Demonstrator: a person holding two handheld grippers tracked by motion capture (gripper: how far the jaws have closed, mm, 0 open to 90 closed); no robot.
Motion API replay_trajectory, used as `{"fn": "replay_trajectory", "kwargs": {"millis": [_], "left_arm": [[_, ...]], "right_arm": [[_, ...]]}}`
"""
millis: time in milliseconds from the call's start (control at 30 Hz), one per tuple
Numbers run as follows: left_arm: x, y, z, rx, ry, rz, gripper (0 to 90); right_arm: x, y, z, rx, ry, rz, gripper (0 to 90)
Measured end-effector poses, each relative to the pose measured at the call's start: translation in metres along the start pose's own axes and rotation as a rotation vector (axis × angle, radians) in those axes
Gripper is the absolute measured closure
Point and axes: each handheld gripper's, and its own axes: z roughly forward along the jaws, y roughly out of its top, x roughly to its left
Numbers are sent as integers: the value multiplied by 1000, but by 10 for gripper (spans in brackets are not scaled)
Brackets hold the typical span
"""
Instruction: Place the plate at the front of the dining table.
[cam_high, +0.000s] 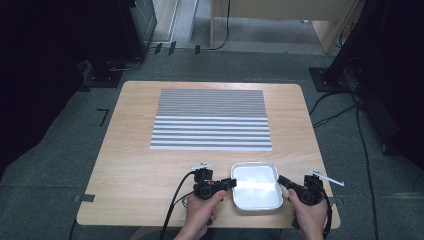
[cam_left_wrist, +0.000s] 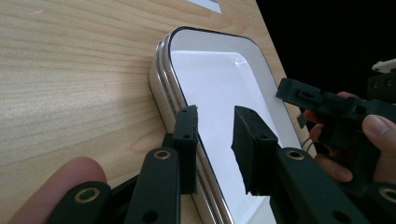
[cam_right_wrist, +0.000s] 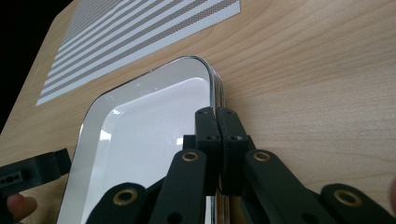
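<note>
Currently right gripper (cam_right_wrist: 217, 114) is clamped on the tray (cam_high: 255, 186) rim, its jaws pressed together over the edge; left gripper (cam_left_wrist: 215, 123) straddles the opposite rim, jaws parted, not gripping. Striped mat (cam_high: 212, 120) lies beyond both; carrying there likely remains.

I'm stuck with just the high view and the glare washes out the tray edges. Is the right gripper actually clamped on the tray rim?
Observer: Yes. In the right gripper view the right gripper has its jaws pressed together on the rim of the tray.
Operator: And the left one?
Observer: The left gripper straddles the opposite rim, one jaw outside and one over the white inside, with a clear gap between the inner jaw and the rim, so it is not clamped.
Operator: Is it a single tray?
Observer: The left gripper view shows several stacked ridges along the tray's side wall; I cannot tell whether it is one tray or several nested.
</note>
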Motion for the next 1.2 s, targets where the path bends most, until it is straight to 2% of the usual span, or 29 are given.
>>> {"fn": "replay_trajectory", "kwargs": {"millis": [567, 800, 1100, 1200], "left_arm": [[-3, 1, -4, -2, -31, -12, 703], [-5, 2, -6, -13, -54, -17, 703], [-4, 5, -13, -39, -44, -12, 704], [-3, 7, -18, -58, -25, -3, 703]], "right_arm": [[-1, 0, 0, -8, 3, 9, 899], [1, 1, -4, -45, 16, 13, 898], [6, -2, -2, -59, 27, 10, 898], [9, -4, 1, -57, 40, 11, 896]]}}
